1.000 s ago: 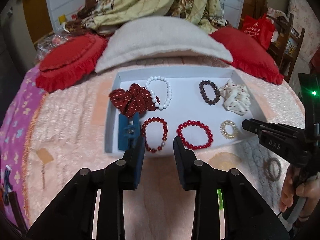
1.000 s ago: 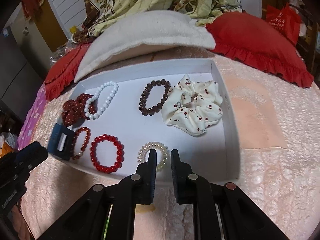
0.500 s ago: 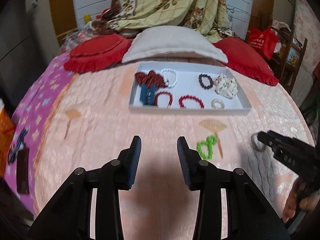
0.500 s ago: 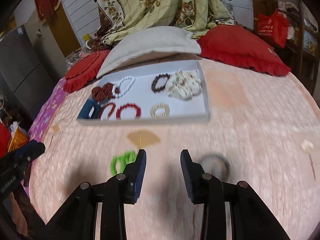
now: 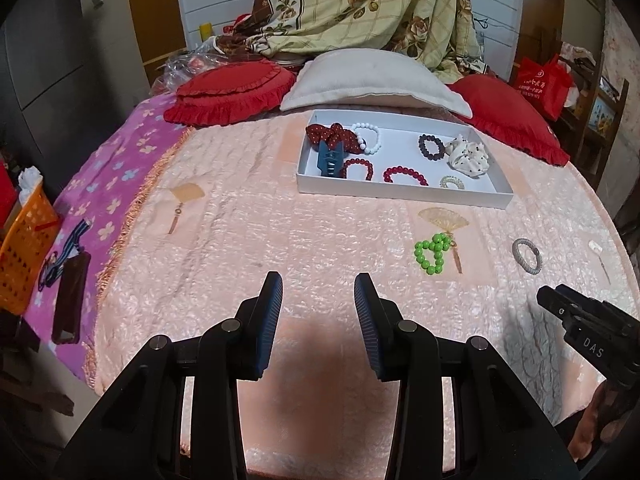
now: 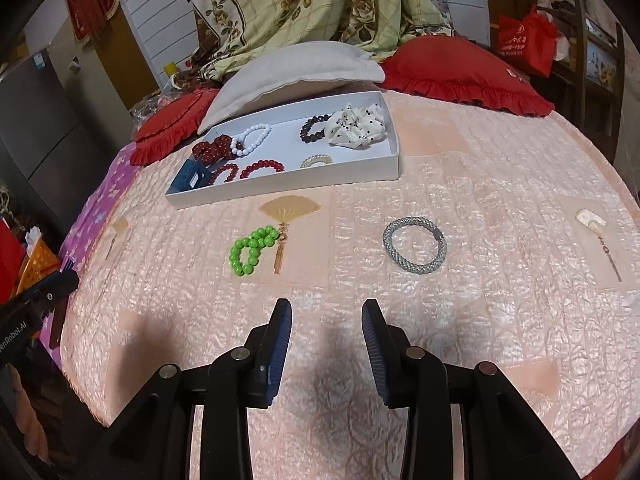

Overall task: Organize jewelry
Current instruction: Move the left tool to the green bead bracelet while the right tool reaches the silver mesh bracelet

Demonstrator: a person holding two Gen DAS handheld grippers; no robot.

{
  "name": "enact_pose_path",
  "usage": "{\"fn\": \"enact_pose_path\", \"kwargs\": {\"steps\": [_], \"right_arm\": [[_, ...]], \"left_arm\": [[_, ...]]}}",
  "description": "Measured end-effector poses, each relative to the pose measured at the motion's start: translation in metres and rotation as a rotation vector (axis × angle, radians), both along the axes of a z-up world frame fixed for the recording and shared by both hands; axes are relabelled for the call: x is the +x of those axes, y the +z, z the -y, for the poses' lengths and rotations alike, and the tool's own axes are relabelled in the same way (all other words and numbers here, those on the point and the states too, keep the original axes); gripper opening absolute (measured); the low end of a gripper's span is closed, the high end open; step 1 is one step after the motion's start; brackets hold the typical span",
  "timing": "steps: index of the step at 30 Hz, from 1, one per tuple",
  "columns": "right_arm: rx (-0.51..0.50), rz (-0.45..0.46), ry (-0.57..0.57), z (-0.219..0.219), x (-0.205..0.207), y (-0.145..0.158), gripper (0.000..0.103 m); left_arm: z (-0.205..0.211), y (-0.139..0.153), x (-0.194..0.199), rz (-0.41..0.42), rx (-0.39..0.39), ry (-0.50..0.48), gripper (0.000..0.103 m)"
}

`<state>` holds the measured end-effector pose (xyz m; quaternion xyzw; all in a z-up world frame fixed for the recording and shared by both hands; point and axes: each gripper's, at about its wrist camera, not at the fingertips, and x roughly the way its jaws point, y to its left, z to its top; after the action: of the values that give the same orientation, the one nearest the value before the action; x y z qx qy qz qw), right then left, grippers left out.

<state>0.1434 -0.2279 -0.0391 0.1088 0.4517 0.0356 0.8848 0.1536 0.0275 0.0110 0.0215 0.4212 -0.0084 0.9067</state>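
Note:
A white tray point(image 5: 404, 194) point(image 6: 280, 188) sits at the far side of the pink bedspread, holding several bracelets, two scrunchies and a blue hair clip point(image 5: 331, 159). A green bead bracelet point(image 5: 431, 253) point(image 6: 252, 251) and a grey woven bracelet point(image 5: 526, 255) point(image 6: 414, 250) lie on the bedspread in front of the tray. My left gripper point(image 5: 318, 316) is open and empty, near the front edge. My right gripper point(image 6: 326, 344) is open and empty, short of the grey bracelet; it also shows at the right of the left wrist view point(image 5: 560, 304).
Red cushions point(image 5: 232, 92) and a white pillow point(image 5: 372, 80) lie behind the tray. A purple flowered blanket point(image 5: 100, 200) with a dark case point(image 5: 70, 300) and an orange basket point(image 5: 24, 248) lie at the left.
Both grippers have pulled back from the tray toward the front of the bed and opened wider. The green and grey bracelets have come into view.

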Motion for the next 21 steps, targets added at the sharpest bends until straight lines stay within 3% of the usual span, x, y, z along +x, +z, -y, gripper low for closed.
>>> {"fn": "enact_pose_path", "kwargs": {"steps": [21], "right_arm": [[0.004,-0.023,-0.035,0.013,-0.002,-0.011,0.036]], "left_arm": [[0.006,-0.010,0.004,-0.029,0.046,-0.012,0.037]]}}
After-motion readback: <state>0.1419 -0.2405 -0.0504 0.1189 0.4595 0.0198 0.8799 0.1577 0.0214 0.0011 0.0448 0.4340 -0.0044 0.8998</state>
